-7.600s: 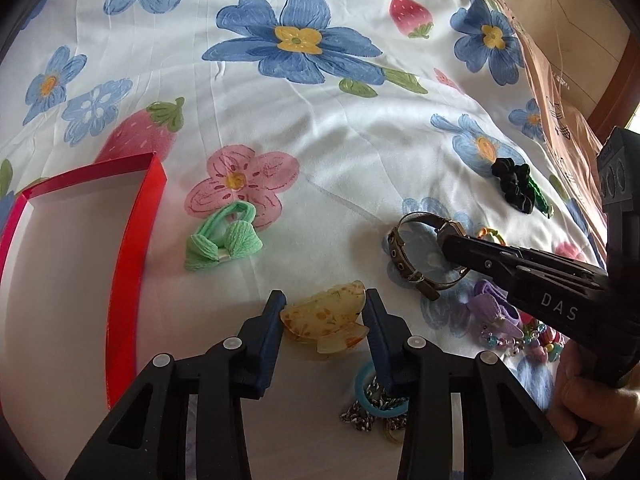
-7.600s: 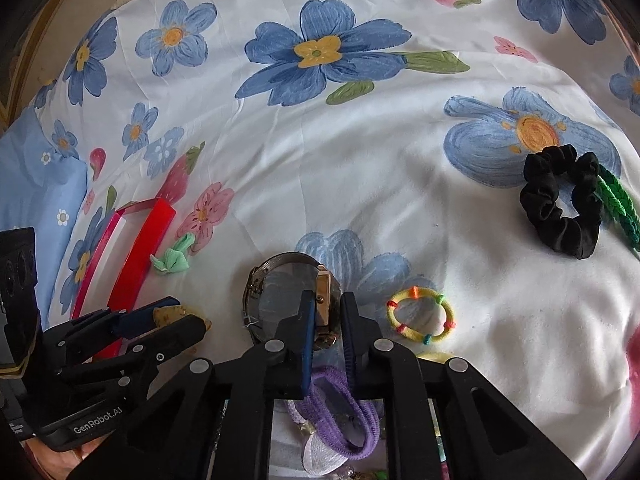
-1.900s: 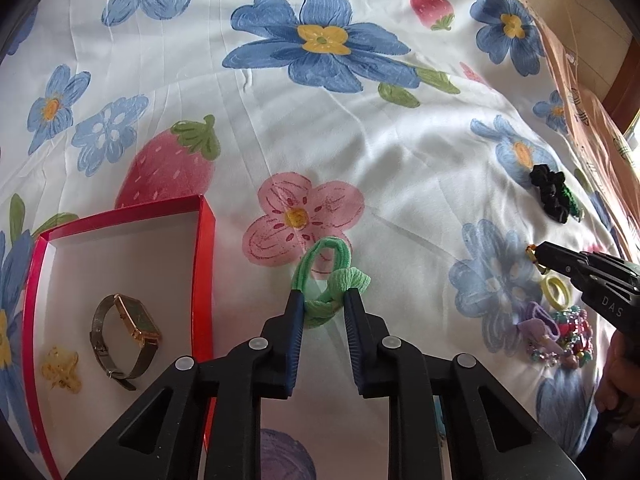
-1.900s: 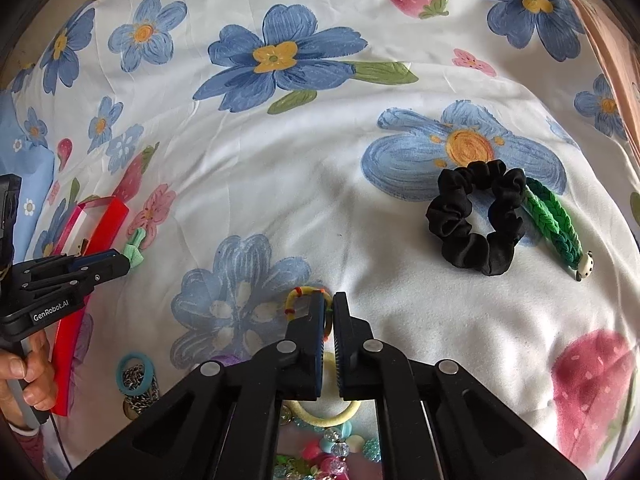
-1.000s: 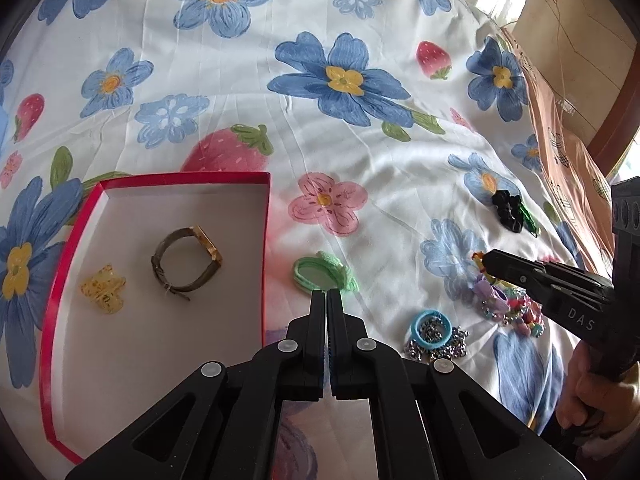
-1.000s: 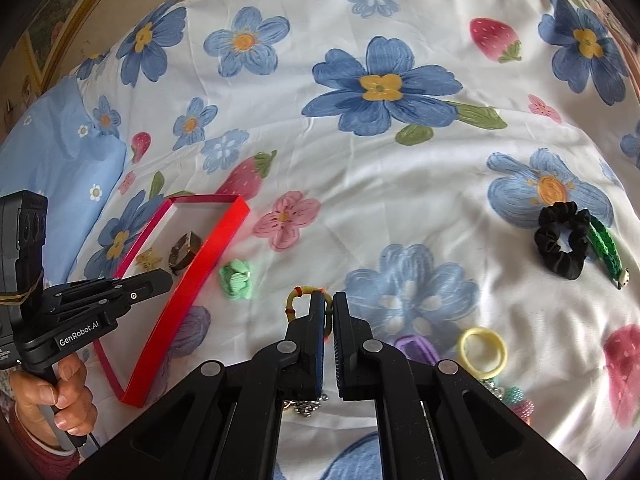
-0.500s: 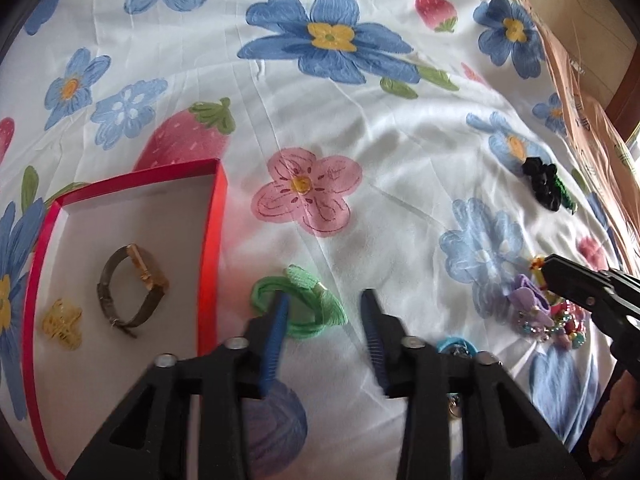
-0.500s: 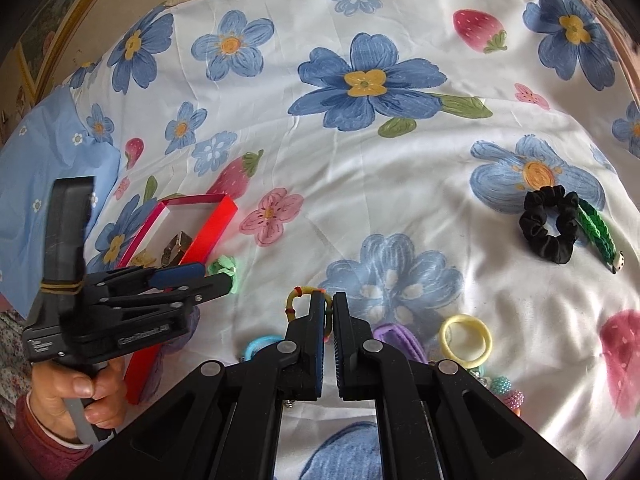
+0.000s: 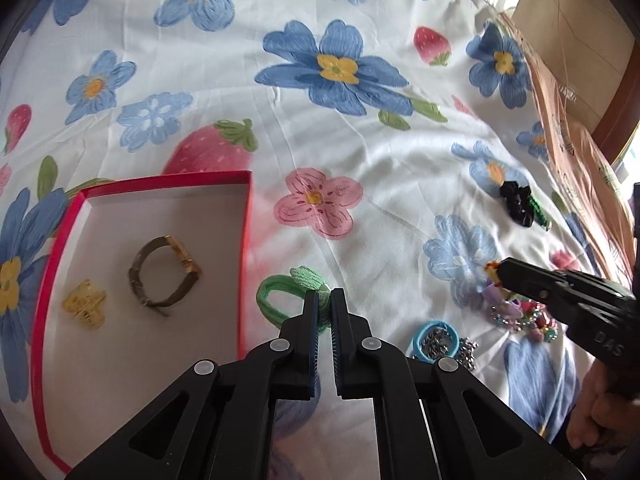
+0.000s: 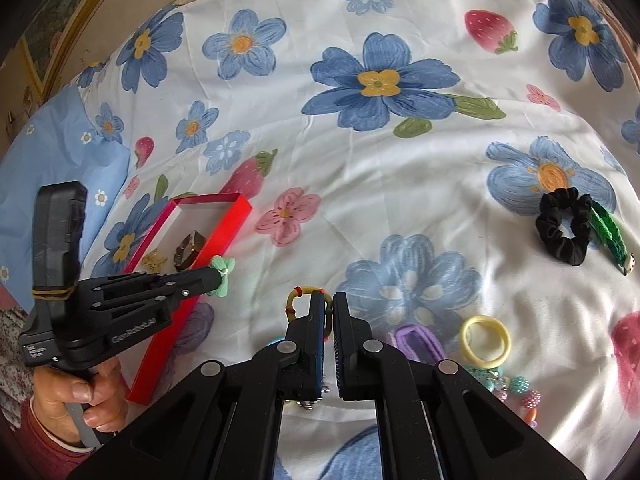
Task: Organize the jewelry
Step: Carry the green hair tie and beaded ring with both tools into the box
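Two tongs now loaded: left tongs (image 9: 325, 298), wide half a second ago, have clamped the green hair tie (image 9: 280, 296) just right of the red box (image 9: 245, 248) on the bed, right tongs (image 10: 329, 300) still pinching the beaded ring (image 10: 298, 300), so boxing comes next.

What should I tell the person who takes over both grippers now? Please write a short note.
Left gripper: shut on the green hair tie, just beside the red box.
Right gripper: shut on the multicolour hair ring, held above the bedsheet.
Done: watch and yellow hair clip lie in the red box.
Left: put both held pieces in the box, then collect the black scrunchie with the green braided piece beside it, the yellow hair tie, purple hair tie, blue hair tie and bead bracelets.
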The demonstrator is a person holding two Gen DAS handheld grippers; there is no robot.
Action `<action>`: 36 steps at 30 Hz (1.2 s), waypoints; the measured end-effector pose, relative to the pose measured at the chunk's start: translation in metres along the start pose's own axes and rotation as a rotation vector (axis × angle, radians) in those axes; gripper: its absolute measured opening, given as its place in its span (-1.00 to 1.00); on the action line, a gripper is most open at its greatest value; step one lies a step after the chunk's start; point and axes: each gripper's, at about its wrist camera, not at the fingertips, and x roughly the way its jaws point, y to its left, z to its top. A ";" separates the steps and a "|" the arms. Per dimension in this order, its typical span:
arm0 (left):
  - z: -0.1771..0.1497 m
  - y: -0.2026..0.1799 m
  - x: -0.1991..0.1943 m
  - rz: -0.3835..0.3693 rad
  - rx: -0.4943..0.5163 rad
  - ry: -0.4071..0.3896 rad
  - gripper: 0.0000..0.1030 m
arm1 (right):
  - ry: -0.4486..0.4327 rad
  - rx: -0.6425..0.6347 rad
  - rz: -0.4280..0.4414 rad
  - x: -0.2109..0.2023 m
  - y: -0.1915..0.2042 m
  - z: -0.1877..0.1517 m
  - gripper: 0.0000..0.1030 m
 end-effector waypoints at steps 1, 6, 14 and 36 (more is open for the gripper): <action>-0.002 0.003 -0.007 0.003 -0.007 -0.010 -0.91 | 0.000 -0.004 0.005 0.001 0.004 0.001 -0.93; -0.018 0.020 -0.043 0.008 -0.045 -0.051 -0.91 | 0.004 -0.030 0.037 0.005 0.024 0.003 -0.93; -0.039 0.051 -0.082 0.037 -0.097 -0.079 -0.91 | 0.018 -0.086 0.102 0.018 0.066 0.007 -0.93; -0.047 0.127 -0.065 0.165 -0.162 -0.019 -0.91 | 0.149 -0.290 0.176 0.105 0.177 0.010 -0.93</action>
